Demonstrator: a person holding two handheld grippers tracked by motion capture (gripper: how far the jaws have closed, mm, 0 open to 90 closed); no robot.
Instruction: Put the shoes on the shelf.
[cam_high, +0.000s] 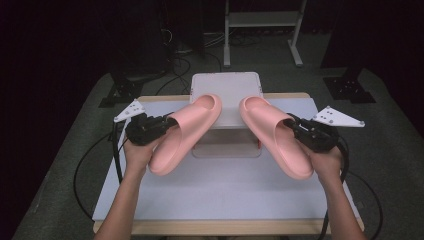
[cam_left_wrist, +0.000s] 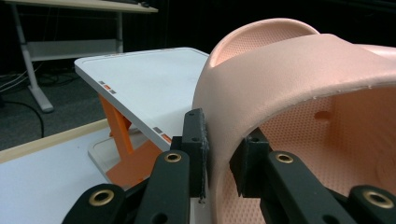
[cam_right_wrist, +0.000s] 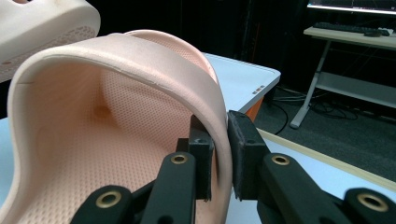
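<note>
Slippers: two pink foam slide slippers, left and right, lifted over the surface, toes toward the far white sloped stand.
Left hand-held gripper: pinching the left slipper's strap edge, likely for a firm carry.
Right hand-held gripper: pinching the right strap likewise.

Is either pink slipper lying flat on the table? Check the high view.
No: the left slipper and right slipper are each clamped by the strap in a gripper, toes raised over the white stand.

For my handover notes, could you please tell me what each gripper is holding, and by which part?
Left gripper clamps the left pink foam slide sandal by its strap's side wall; right gripper clamps the right sandal likewise.
</note>
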